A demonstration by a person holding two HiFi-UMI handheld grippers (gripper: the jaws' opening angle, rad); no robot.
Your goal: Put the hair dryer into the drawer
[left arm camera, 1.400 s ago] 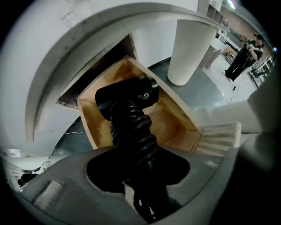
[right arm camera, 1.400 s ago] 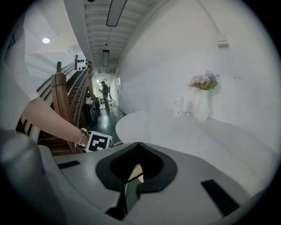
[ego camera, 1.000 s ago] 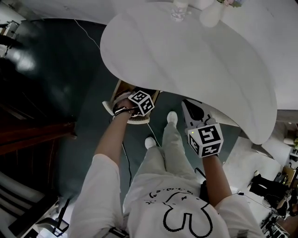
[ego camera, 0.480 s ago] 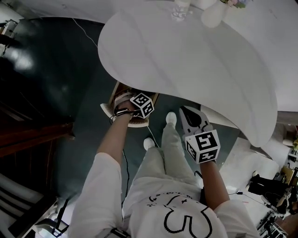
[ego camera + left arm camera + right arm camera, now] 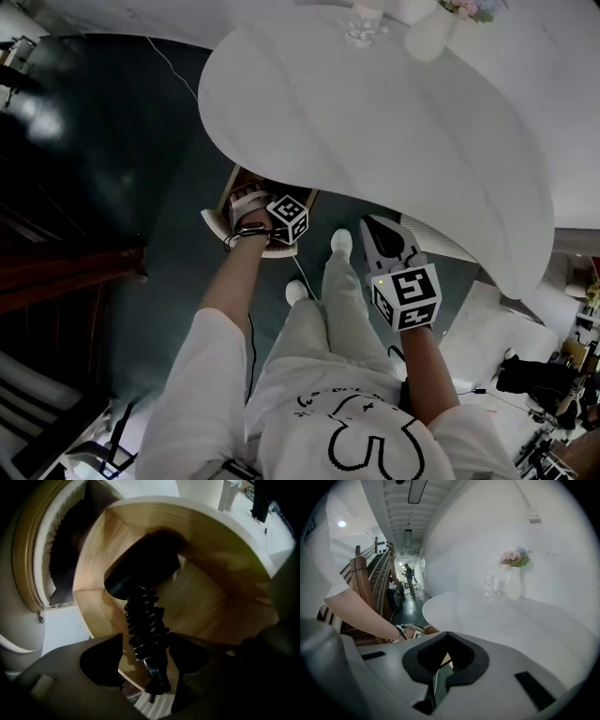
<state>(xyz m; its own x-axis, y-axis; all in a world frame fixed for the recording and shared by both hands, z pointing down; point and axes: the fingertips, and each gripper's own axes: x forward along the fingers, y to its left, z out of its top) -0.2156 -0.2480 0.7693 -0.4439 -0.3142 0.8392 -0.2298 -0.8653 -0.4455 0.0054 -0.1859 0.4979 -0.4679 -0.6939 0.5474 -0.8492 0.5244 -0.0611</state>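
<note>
Under the white round table (image 5: 394,122) a wooden drawer (image 5: 231,187) stands pulled out. In the left gripper view the black hair dryer (image 5: 145,569) lies inside the drawer (image 5: 220,573), and its coiled cord (image 5: 143,620) trails back toward me. My left gripper (image 5: 145,656) points down into the drawer with its jaws opening. The cord runs through the gap between them and the pads are coming off it. In the head view the left gripper (image 5: 246,208) sits over the drawer. My right gripper (image 5: 382,239) hangs beside the table edge, shut and holding nothing (image 5: 443,667).
A white vase of flowers (image 5: 514,585) and a glass (image 5: 488,585) stand at the table's far side. The person's legs and white shoes (image 5: 342,242) are between the two grippers on the dark floor. A wooden staircase (image 5: 363,588) rises at the left, and someone stands far down the corridor.
My left hand has dipped a little lower over the drawer and tilted further down. The right gripper has stayed where it was.
</note>
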